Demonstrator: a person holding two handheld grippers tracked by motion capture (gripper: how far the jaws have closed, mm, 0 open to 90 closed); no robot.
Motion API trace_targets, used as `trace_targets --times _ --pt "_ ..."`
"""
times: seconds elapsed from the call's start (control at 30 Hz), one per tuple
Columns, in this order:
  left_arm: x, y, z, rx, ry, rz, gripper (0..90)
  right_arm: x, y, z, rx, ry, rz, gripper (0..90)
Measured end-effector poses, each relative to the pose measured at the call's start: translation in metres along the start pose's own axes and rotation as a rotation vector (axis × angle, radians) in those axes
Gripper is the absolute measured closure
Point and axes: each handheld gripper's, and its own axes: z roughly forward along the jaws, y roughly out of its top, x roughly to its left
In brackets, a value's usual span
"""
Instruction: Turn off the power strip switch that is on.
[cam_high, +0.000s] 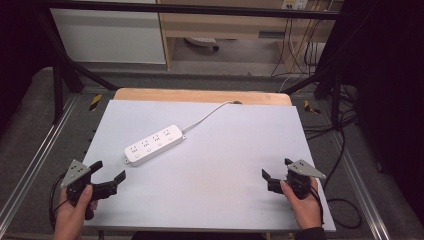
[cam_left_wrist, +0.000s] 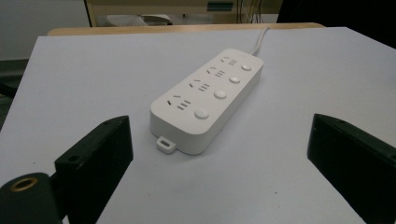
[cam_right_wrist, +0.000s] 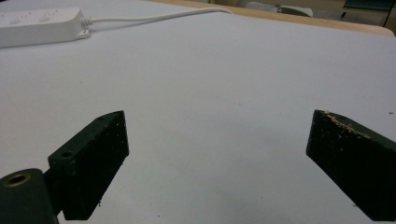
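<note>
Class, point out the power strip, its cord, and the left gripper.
power strip (cam_left_wrist: 208, 98), left gripper view, top face.
cord (cam_high: 207, 116), high view, mid-length.
left gripper (cam_high: 110, 173), high view, between its fingers.

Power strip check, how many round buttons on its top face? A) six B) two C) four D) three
C: in the left gripper view the power strip shows four round buttons in a row along one side, one beside each socket group, and nothing is plugged in.
</note>
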Motion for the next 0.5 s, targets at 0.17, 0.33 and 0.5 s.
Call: trace_targets --times 0.17,0.33,0.5 --pt "0.0002 0.0003 -0.0003 -0.002 -0.004 0.003 6.8 0.0019 -0.0001 0.0012 0.021 -0.001 -0.015 6.2" --pt "0.0000 0.0003 -0.0008 -0.001 -0.013 0.003 6.7 0.0040 0.0001 0.0008 0.025 0.000 -0.017 6.0" --pt "-0.0019 0.0007 0.0006 0.001 -0.019 -0.004 6.6 0.0063 -0.0010 0.0033 0.038 0.002 -0.021 5.6"
